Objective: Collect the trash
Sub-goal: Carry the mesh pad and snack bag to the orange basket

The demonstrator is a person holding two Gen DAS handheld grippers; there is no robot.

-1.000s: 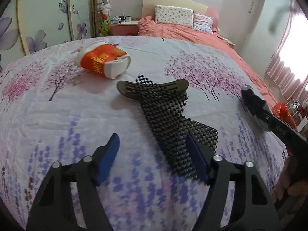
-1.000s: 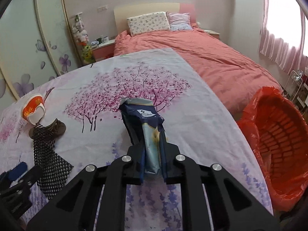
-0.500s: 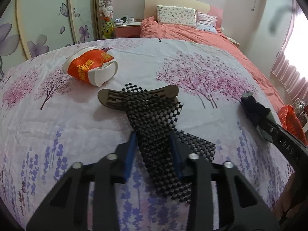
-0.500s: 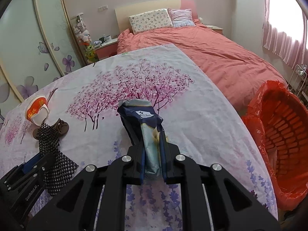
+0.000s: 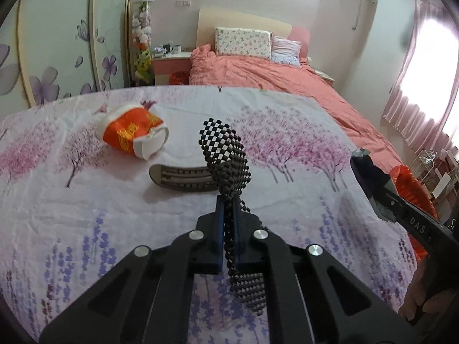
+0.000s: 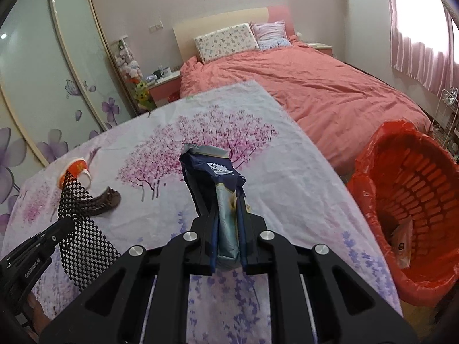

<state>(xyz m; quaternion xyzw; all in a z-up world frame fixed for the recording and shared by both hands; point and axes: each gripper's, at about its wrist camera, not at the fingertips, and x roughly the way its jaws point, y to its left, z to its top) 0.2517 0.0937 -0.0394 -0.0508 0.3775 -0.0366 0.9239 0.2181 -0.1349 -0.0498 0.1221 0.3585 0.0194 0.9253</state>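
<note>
My left gripper (image 5: 226,209) is shut on a black mesh mat (image 5: 226,154) and holds it off the flowered sheet; the mat's top curls up and its lower end hangs below the fingers. The mat also shows in the right wrist view (image 6: 77,229). My right gripper (image 6: 228,223) is shut on a dark blue snack bag (image 6: 212,177), held upright above the sheet. A red bin-lined basket (image 6: 413,215) stands at the right of the sheet's edge, with a wrapper inside. An orange and white cup (image 5: 132,133) and a brown insole (image 5: 183,177) lie on the sheet.
The flowered sheet (image 5: 86,215) covers the near surface. A pink bed (image 6: 315,91) with pillows lies behind. A wardrobe with flower doors (image 5: 57,43) stands at the left. A nightstand (image 5: 169,66) is at the back. A wire rack (image 6: 447,114) stands by the curtain.
My left gripper closed on the black mesh mat and lifted it off the sheet, uncovering the insole. My right gripper moved slightly toward the red basket with the bag.
</note>
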